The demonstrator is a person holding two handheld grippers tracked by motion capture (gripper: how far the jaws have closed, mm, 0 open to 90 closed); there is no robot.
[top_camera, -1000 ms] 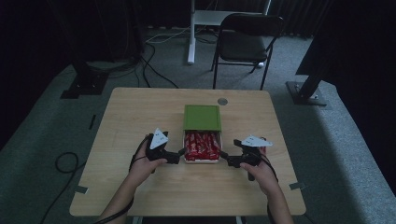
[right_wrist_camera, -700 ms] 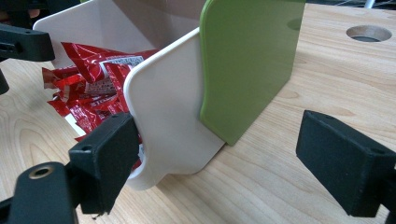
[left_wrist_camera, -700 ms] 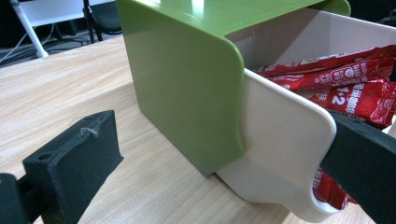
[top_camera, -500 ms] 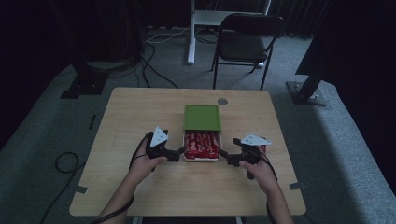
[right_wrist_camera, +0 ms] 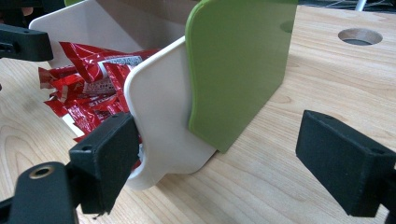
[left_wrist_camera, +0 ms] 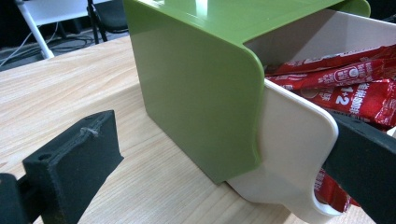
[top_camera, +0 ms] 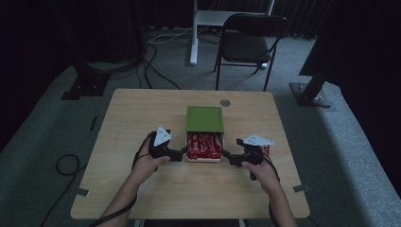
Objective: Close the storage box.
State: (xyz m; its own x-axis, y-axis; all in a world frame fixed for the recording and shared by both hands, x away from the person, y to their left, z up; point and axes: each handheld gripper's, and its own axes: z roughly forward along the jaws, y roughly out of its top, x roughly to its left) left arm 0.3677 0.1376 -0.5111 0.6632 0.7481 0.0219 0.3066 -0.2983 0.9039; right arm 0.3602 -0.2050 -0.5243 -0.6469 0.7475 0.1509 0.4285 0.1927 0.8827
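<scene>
— Where was the box when you looked down?

— The drawer box [top_camera: 204, 135] sat near the middle of the desk [top_camera: 142, 113], a bit toward my side. Its green sleeve [top_camera: 204, 118] covered the far half, and the white drawer [top_camera: 204, 160] was slid out toward me, full of red sachets [top_camera: 204, 145].

— And your left gripper?

— My left gripper [top_camera: 182, 152] was at the drawer's left front corner. In the left gripper view its jaws stood spread wide: one black pad hung over bare wood to the outside, the other lay against the white drawer [left_wrist_camera: 292, 158] wall beside the sachets [left_wrist_camera: 359, 88]. It was pinching nothing.

— The right one?

— Much the same, mirrored. My right gripper [top_camera: 226, 155] was at the right front corner, jaws wide apart. In the right gripper view one pad sat against the rounded front corner of the white drawer [right_wrist_camera: 163, 116]; whether it was really touching, I couldn't tell. The other hung over the desk [right_wrist_camera: 289, 121] outside the green sleeve [right_wrist_camera: 238, 65].

— Anything else on the desk?

— A round cable hole [top_camera: 225, 102] just beyond the box. A folding chair [top_camera: 248, 42] stood past the far edge.
</scene>
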